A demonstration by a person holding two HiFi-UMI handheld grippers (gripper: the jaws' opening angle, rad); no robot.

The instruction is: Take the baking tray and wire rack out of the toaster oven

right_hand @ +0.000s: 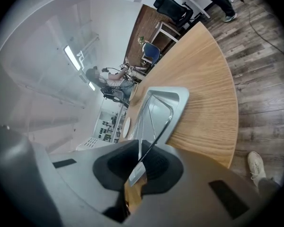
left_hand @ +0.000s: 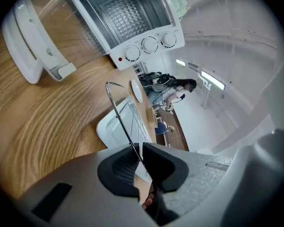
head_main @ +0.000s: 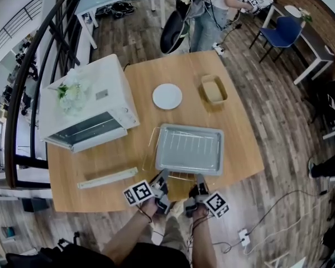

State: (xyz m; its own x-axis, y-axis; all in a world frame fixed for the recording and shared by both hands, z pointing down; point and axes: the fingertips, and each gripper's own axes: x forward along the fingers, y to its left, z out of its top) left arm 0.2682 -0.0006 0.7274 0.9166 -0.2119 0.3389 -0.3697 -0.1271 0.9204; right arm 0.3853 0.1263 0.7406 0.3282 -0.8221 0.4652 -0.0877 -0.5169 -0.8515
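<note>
1. The left gripper (left_hand: 141, 149) has its jaws pinched on the front wire of the wire rack (head_main: 148, 148).
2. The right gripper (right_hand: 138, 151) pinches the same rack.
3. The baking tray (head_main: 190, 148) lies on the rack, over the table (head_main: 241, 128), to the right of the toaster oven (head_main: 95, 100).

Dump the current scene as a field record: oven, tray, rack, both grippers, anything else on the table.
oven: white toaster oven, door open, left on wooden table
tray: silver baking tray, outside oven, lying on rack
rack: metal wire rack, under tray, at table's near side
left gripper: jaws shut on rack's near edge
right gripper: same, further right
others: round white plate, tan rectangular dish, long white strip
</note>
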